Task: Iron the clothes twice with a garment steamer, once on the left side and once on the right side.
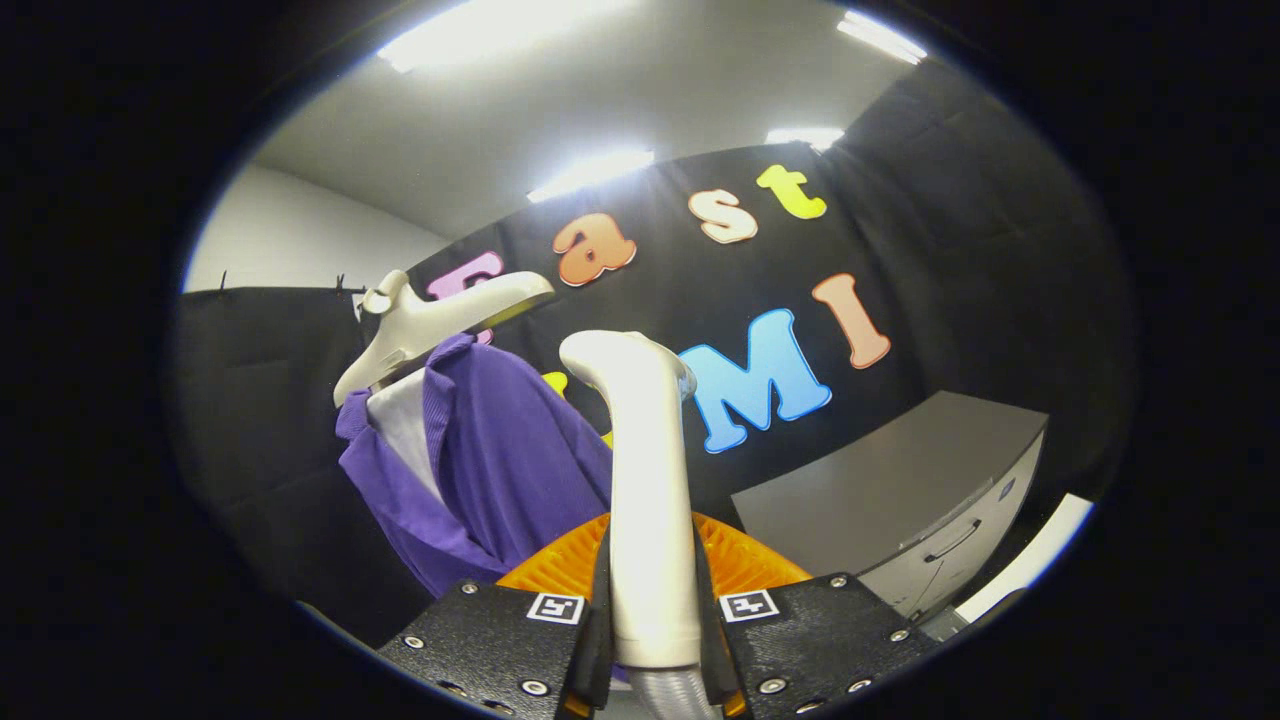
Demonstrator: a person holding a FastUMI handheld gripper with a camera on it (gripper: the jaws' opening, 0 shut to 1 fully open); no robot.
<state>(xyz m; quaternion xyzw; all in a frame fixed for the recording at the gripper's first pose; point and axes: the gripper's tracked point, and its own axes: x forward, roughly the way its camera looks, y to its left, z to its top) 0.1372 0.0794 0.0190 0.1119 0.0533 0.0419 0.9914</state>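
My gripper [652, 625] is shut on the handle of a cream garment steamer [645, 480], which stands up between the two fingers with its head curving over at the top. A ribbed grey hose [665, 695] leaves the handle's lower end. To the left, beyond the fingers, a purple shirt [500, 460] with a white inner lining hangs on a cream hanger [430, 325]. The steamer's head is to the right of the shirt, and I cannot tell whether it touches the cloth.
An orange ribbed round piece [745, 565] lies right behind the fingers. A grey cabinet [900, 500] with a drawer handle stands to the right, a white ledge [1025, 560] beside it. Black cloth walls close the back and left.
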